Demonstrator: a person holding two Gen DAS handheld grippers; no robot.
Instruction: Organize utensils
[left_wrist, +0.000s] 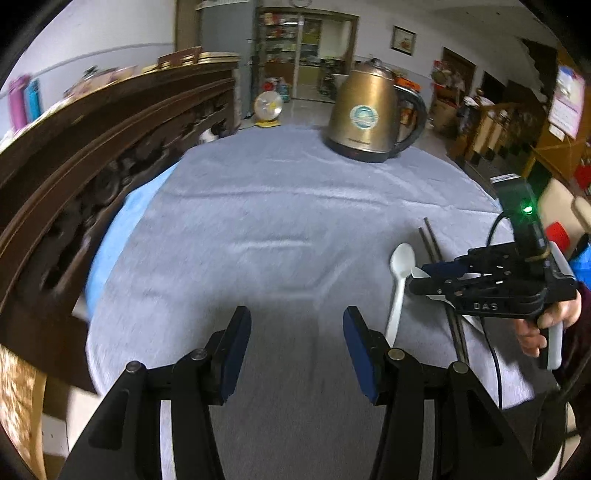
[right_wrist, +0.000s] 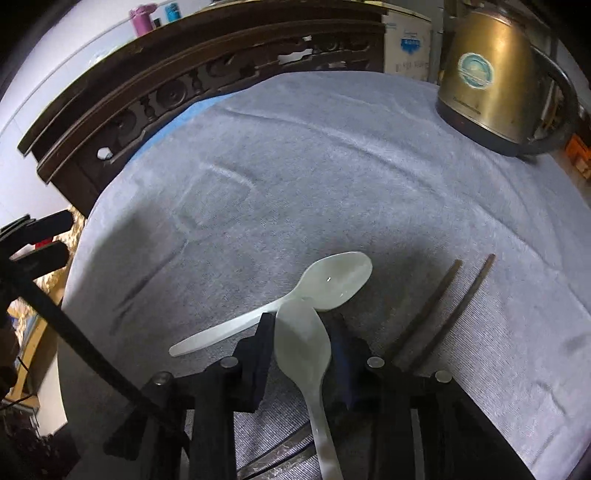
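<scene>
Right wrist view: right gripper (right_wrist: 301, 350) jaws clenched on second white spoon (right_wrist: 304, 347), bowl overlapping first white spoon (right_wrist: 295, 295) lying on gray-clothed table (right_wrist: 332, 166). Chopsticks (right_wrist: 443, 306) just beside. Left gripper (left_wrist: 297, 350) jaws released, empty. Step: pairing spoons. Next: lay parallel alongside, then release.

I see a matt, napped grey-blue cloth (right_wrist: 332, 177) over the table, two glossy white plastic spoons (right_wrist: 332, 277) at lower centre, dull dark chopsticks (right_wrist: 454, 299) at right, and a brushed, bronze-coloured metal kettle (right_wrist: 491, 74) upper right.
</scene>
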